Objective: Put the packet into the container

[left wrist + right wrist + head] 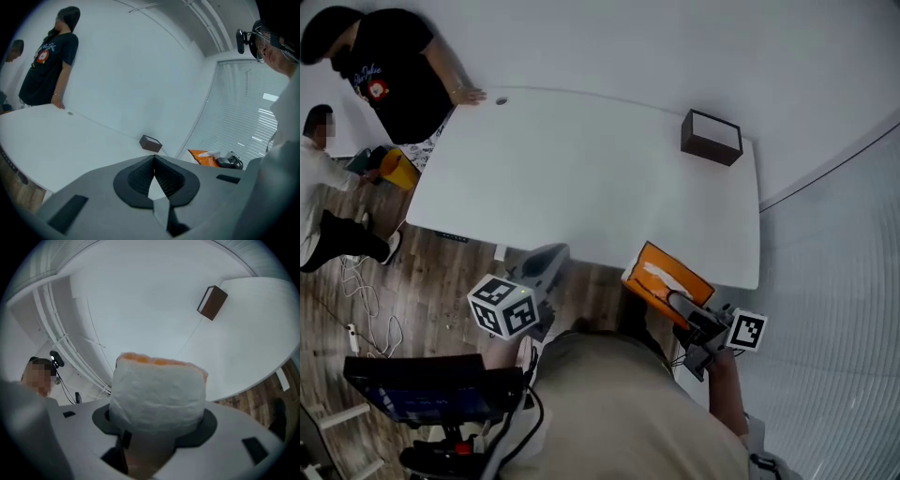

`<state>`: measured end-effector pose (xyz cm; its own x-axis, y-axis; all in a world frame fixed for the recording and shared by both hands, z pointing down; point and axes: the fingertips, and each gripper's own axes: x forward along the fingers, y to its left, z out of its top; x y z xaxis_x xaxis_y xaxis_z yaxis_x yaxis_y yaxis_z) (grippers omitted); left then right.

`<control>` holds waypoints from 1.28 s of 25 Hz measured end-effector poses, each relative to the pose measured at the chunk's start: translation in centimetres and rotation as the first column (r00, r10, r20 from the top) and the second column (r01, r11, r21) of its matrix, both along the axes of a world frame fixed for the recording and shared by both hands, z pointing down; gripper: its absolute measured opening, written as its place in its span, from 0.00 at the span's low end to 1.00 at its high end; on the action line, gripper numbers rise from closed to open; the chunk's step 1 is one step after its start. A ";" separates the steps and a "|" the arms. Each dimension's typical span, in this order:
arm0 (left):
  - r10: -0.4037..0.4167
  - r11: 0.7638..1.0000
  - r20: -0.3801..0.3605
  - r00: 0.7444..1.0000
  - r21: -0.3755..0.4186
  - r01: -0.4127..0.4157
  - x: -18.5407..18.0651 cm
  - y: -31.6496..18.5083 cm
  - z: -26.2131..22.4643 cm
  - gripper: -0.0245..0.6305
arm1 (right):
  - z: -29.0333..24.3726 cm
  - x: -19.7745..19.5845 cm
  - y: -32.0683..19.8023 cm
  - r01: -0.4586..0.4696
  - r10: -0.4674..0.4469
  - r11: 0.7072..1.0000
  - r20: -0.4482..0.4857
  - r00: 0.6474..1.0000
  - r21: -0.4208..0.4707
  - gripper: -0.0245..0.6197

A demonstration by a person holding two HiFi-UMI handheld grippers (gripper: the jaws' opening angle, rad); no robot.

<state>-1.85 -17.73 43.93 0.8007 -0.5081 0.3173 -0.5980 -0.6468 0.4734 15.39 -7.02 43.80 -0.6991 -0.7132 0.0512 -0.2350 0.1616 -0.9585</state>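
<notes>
On the far right corner of the white rounded-corner table (581, 169), a dark brown rectangular box container (711, 137) is sitting upright, showing a pale top; its contents cannot be told. Wood-pattern flooring (441, 272) is running under the table, white walls are closing off the far side, and window blinds (844, 281) are lining the right.

The orange packet with a white tissue-like face (159, 390) is hanging over the table's near right edge, well apart from the box. The right gripper (680, 305) is pinching it between its jaws. The left gripper (153, 161) is holding its jaws pressed together at the tips, with nothing between them.

A person in a black shirt (389, 66) is resting a hand on the table's far left corner.
</notes>
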 end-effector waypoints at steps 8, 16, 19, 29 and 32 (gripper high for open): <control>0.026 0.999 0.011 1.000 -0.029 -0.026 -0.3 1.1 1.6 0.04 | 1.1 0.8 -0.1 -0.015 0.015 1.000 -0.039 0.999 -0.005 0.45; 0.071 0.997 0.015 0.997 -0.035 -0.071 -0.3 1.9 2.1 0.04 | 2.1 1.6 -0.4 -0.028 0.026 0.999 -0.162 0.986 -0.014 0.45; 0.068 0.996 0.022 0.997 -0.056 -0.067 -0.7 2.1 2.7 0.04 | 2.7 1.6 -0.5 -0.045 0.041 0.999 -0.193 0.980 -0.016 0.45; 0.043 0.997 0.063 0.997 -0.060 -0.040 0.1 0.2 1.7 0.04 | 1.0 5.3 -8.6 -0.002 0.006 1.000 -0.252 0.968 0.017 0.45; 0.061 0.996 0.071 0.996 -0.069 -0.056 0.7 0.5 1.9 0.04 | 0.0 7.2 -11.1 -0.016 0.025 0.999 -0.275 0.961 0.033 0.45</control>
